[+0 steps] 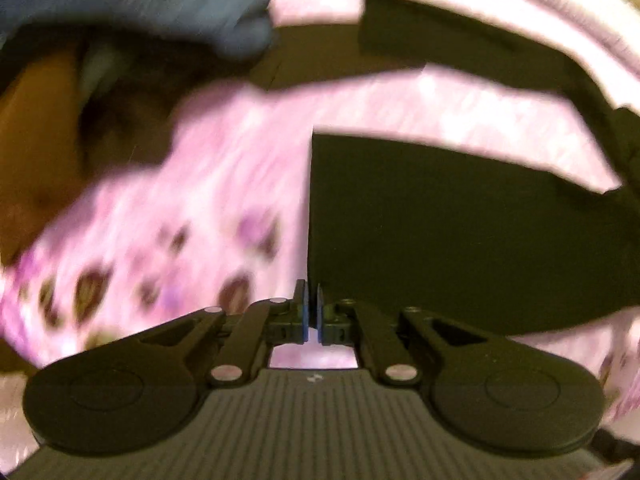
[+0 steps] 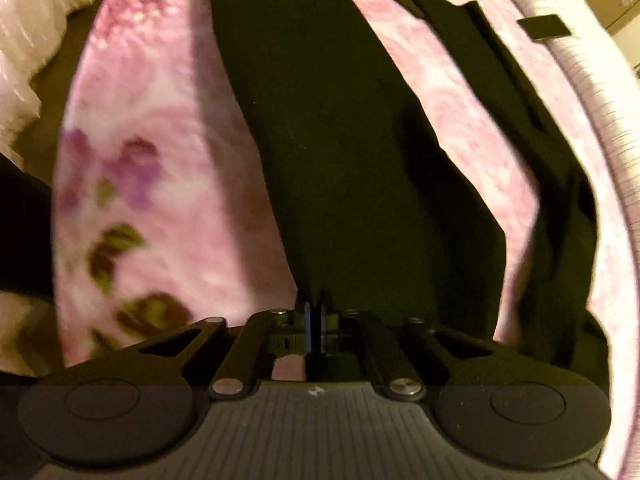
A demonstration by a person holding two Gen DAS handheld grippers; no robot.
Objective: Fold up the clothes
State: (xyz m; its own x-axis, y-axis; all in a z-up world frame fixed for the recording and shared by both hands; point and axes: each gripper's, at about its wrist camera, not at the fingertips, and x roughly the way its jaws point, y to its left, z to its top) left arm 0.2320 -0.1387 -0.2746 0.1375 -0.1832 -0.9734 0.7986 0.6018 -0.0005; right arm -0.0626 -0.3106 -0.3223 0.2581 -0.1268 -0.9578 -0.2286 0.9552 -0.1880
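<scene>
**Both grippers closed at garment edge**

Dark, flat fabric garment (image 1: pixel 460 220) lies on pink floral blanket (image 1: pixel 180 200). Left gripper (image 1: pixel 311 312) nearly closed, garment's left edge just beyond; grip unclear. Right gripper (image 2: pixel 315 316) clamps garment's near fold (image 2: pixel 340 160).

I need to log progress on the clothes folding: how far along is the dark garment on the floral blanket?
Done: little. The dark garment lies partly spread on the pink floral blanket, with a loose strip trailing. In hand: the right gripper is shut on a garment edge; the left gripper is shut at a straight edge, though blur hides whether it grips cloth. Left: the folds themselves, and a blue item beyond.
</scene>
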